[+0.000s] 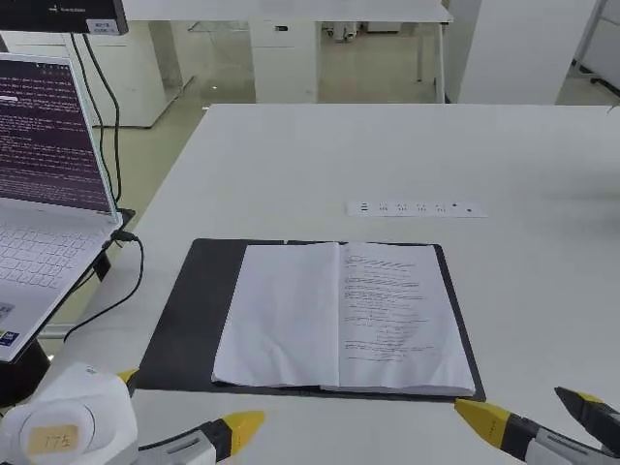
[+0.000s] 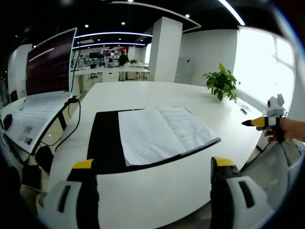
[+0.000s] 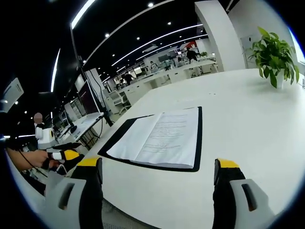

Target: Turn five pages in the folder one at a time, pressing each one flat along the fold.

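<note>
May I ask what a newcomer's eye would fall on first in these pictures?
The black folder lies open in the middle of the white table, its white pages spread across it. A laptop with a lit screen stands to its left. The left gripper and right gripper, yellow-tipped, hover open at the near edge, clear of the folder.

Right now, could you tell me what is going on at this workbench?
A person holds a two-jaw tool in each hand at a white table. The left tool and the right tool are both open and hover at the near edge, short of the black folder. The folder lies open, with a printed page on its right side. Neither tool touches the paper. A laptop stands to the left.
</note>
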Demonstrator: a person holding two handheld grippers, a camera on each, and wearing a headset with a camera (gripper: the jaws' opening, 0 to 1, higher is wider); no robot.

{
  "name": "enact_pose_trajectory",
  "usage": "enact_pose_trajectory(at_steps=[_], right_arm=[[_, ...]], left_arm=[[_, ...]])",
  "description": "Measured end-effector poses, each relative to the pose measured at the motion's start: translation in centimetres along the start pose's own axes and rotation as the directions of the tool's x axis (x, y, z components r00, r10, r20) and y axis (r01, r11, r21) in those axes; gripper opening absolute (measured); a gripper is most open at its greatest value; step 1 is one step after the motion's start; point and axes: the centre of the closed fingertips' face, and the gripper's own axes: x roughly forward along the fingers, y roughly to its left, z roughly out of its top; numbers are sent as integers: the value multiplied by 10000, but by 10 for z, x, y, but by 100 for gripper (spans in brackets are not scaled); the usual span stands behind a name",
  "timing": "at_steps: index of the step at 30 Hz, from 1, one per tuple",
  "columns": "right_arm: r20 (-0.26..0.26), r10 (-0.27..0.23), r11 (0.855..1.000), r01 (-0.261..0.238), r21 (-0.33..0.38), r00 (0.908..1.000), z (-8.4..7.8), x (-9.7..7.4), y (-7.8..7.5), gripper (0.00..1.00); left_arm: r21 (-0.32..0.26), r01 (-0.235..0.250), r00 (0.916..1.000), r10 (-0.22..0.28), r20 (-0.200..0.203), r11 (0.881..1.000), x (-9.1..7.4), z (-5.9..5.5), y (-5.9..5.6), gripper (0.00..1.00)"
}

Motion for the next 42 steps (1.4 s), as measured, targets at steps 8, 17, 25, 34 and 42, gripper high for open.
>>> enact_pose_trajectory(at_steps=[8, 17, 25, 34, 42], right_arm=[[-120, 93, 9999, -92, 52, 9999, 0, -1, -2, 95], [-223, 32, 9999, -28, 166, 9997, -2, 0, -10, 91], [-263, 135, 9995, -127, 280, 9996, -4, 5, -10, 87], [-154, 141, 9993, -135, 350, 9998, 0, 13, -11, 83], [-28, 172, 9987, -171, 477, 9998, 3, 16, -10, 82]], left_arm=[[251, 614, 9981, -612, -95, 9978, 28, 7, -24, 94], [814, 1512, 9877, -1474, -517, 9851, 77, 8, -66, 84], [1418, 2070, 9774, -1981, -740, 9680, 122, 7, -103, 76], [1986, 2445, 9691, -2326, -815, 9491, 165, 2, -145, 67], [2360, 2321, 9713, -2119, -1077, 9436, 195, -10, -165, 59]])
